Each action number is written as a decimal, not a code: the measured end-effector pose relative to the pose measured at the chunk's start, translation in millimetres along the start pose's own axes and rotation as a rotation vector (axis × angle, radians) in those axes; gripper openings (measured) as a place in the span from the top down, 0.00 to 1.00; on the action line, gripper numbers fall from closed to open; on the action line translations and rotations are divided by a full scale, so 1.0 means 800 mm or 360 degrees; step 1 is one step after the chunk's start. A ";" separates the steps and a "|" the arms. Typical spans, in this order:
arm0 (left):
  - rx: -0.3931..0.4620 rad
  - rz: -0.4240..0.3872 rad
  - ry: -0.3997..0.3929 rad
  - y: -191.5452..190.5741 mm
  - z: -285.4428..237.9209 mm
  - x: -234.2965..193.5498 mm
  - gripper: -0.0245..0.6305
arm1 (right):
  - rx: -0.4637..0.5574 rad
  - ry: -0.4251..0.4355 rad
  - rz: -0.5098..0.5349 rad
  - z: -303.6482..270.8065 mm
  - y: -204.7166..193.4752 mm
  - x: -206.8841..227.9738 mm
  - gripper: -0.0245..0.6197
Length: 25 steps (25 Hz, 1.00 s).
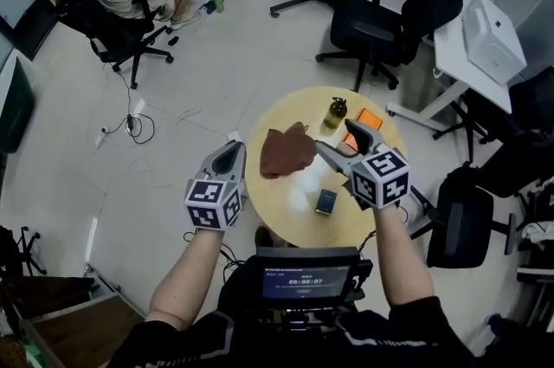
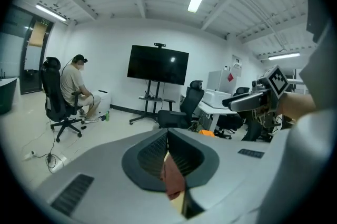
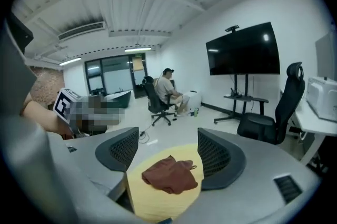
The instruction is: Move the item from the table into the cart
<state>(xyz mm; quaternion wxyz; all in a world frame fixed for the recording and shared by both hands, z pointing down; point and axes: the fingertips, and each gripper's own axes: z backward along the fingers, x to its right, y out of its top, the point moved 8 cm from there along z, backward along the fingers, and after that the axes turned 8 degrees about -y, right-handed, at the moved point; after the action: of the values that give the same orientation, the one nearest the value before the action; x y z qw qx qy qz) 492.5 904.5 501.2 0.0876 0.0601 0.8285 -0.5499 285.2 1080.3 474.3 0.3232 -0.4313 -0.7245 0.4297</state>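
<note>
One cloth [image 1: 286,151] lies before gaping R tongs [image 1: 332,134].

The crumpled brown cloth [image 1: 286,151] looks soft and matt on the table [image 1: 294,200], whose pale wood-look top is smooth. The left gripper [image 1: 229,151] and right gripper [image 1: 336,137] are matt grey plastic, with dark, finely ribbed pads [image 3: 215,157].

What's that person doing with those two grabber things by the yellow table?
A person holds a gripper in each hand by a round yellow table. The right gripper is open and points at a brown cloth lying there; nothing is grabbed yet. The left gripper is shut and empty.
</note>
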 end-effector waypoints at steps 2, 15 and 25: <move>-0.0065 0.0039 0.0012 -0.012 -0.014 -0.040 0.96 | -0.0097 0.0034 -0.0035 -0.055 -0.007 -0.012 0.41; -0.0412 0.0322 0.0061 -0.107 -0.119 -0.166 0.93 | -0.0780 0.0120 0.0015 -0.292 -0.139 -0.016 0.35; -0.0538 0.0381 0.0112 -0.167 -0.157 -0.206 0.93 | -0.1127 0.0066 0.0097 -0.391 -0.236 -0.014 0.31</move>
<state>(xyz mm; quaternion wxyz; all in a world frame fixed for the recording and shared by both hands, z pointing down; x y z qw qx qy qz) 617.1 967.5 704.1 0.1322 0.1615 0.8985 -0.3862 486.9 1129.3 775.0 0.1554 -0.5466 -0.8085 0.1527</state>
